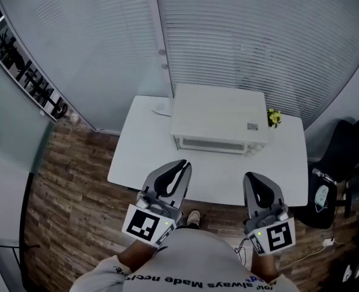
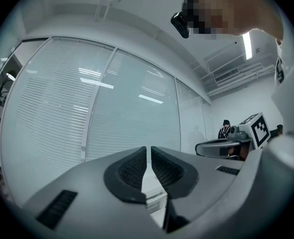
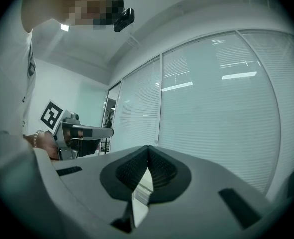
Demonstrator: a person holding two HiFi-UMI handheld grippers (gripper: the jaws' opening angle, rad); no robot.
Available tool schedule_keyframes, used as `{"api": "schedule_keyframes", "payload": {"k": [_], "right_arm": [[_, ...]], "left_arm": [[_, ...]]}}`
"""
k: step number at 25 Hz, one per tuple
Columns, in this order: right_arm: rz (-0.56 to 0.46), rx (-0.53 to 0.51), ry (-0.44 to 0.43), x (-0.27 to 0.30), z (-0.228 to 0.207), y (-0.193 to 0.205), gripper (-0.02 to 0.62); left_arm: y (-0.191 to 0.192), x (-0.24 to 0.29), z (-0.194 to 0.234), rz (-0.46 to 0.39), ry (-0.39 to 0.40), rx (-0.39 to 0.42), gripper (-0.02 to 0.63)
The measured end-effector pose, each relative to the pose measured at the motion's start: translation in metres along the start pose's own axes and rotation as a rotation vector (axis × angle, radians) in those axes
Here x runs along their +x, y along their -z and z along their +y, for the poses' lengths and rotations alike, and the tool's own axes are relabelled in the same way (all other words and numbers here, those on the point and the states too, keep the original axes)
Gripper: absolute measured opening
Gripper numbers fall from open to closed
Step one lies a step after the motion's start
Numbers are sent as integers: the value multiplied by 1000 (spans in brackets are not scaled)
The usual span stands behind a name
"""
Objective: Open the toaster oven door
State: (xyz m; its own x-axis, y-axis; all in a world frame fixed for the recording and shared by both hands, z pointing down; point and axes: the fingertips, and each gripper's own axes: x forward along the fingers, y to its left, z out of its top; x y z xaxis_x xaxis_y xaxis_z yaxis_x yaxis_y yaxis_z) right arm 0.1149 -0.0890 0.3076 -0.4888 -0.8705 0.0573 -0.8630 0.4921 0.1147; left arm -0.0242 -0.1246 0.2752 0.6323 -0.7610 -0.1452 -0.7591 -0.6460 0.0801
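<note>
A white toaster oven (image 1: 219, 119) stands at the back of a white table (image 1: 137, 154), its door (image 1: 215, 143) closed and facing me. Both grippers hang near my body, short of the table's front edge and apart from the oven. My left gripper (image 1: 182, 163) points toward the oven's left half. In the left gripper view its jaws (image 2: 148, 148) stand a narrow slit apart with nothing between them. My right gripper (image 1: 253, 176) points toward the oven's right end, and in its own view the fingertips (image 3: 148, 147) meet, empty.
A small yellow flower pot (image 1: 274, 117) sits at the oven's right side. A sheet of paper (image 1: 162, 108) lies behind its left corner. A black chair (image 1: 344, 148) stands right of the table. Glass walls with blinds rise behind, and wood flooring lies to the left.
</note>
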Motion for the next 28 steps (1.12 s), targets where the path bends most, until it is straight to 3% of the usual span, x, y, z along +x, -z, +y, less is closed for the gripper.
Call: {"api": "schedule_keyframes", "payload": {"k": [10, 15, 23, 28], "right_arm": [[27, 21, 3, 46, -11, 23, 8], [23, 26, -2, 57, -18, 26, 8], [31, 37, 12, 62, -30, 29, 8], [37, 48, 19, 65, -32, 36, 8]], "left_arm": [[30, 32, 40, 41, 18, -27, 38], [46, 42, 53, 59, 8, -84, 38], [96, 53, 86, 155, -56, -92, 41], [142, 60, 103, 240, -59, -158, 46]]}}
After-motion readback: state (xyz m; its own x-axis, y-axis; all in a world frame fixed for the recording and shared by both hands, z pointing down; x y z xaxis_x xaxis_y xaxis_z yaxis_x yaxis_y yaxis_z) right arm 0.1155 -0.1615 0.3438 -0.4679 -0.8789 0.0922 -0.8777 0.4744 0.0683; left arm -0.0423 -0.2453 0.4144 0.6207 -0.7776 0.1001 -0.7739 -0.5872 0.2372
